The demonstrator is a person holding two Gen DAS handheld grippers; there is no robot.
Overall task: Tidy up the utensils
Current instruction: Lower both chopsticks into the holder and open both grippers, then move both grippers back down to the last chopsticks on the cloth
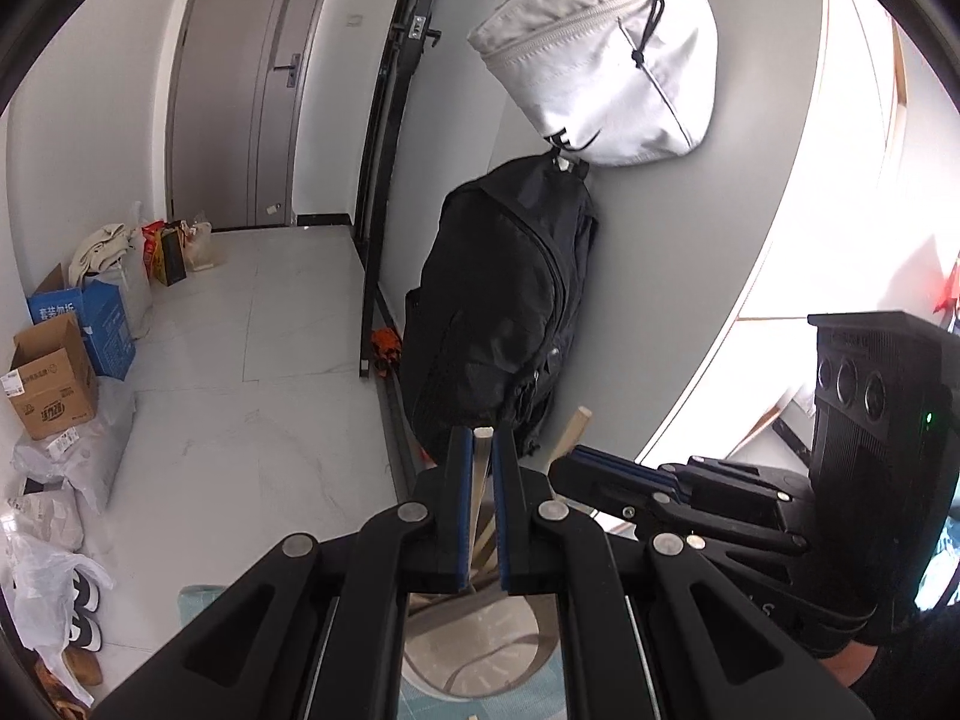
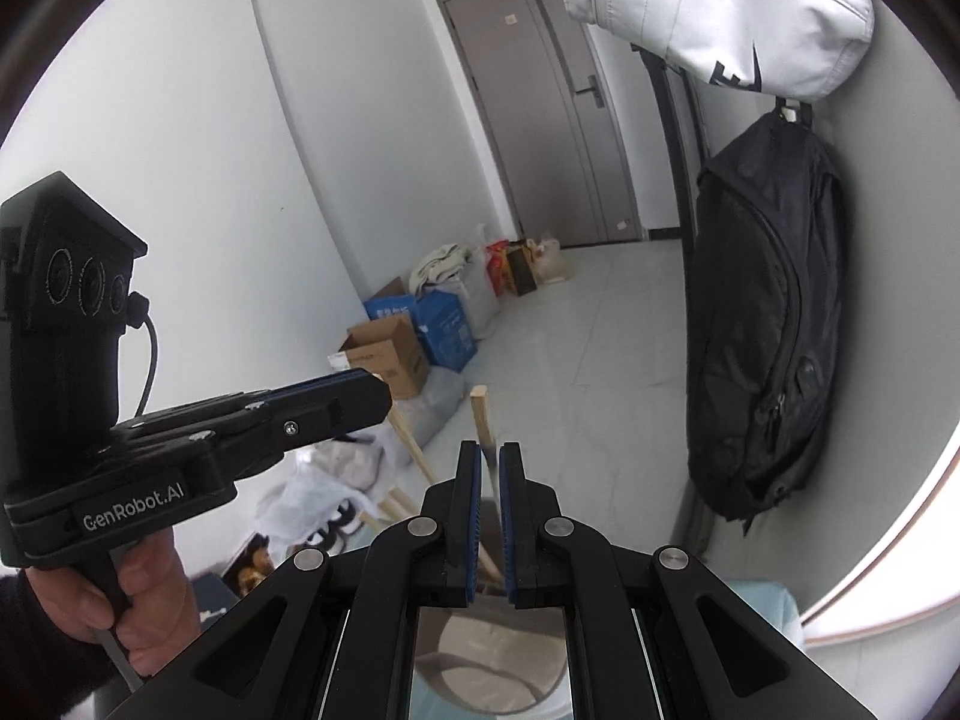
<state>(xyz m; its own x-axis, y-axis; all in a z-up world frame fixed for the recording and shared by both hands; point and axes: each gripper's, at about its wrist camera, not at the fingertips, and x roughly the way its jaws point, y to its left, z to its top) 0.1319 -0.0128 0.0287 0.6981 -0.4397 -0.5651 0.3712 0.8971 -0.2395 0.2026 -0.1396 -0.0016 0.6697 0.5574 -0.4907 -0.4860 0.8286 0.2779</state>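
Note:
My left gripper [image 1: 481, 441] is shut on a wooden chopstick [image 1: 480, 480] that stands upright between its blue pads. My right gripper [image 2: 490, 453] is shut on another wooden chopstick [image 2: 482, 414], whose end sticks up past the fingertips. The right gripper also shows in the left wrist view [image 1: 576, 456], with its chopstick [image 1: 573, 429] beside it. The left gripper shows in the right wrist view [image 2: 372, 387], with its chopstick [image 2: 411, 447] slanting down. Below both grippers is a round grey container [image 1: 480, 654], partly hidden; it also shows in the right wrist view [image 2: 489, 660].
A black backpack [image 1: 498, 306] and a white bag [image 1: 606, 54] hang on the wall ahead. Cardboard and blue boxes [image 1: 66, 360], plastic bags and shoes [image 1: 84, 618] lie along the floor at left. A grey door [image 1: 240, 78] is at the far end. A teal surface [image 2: 762, 600] lies below.

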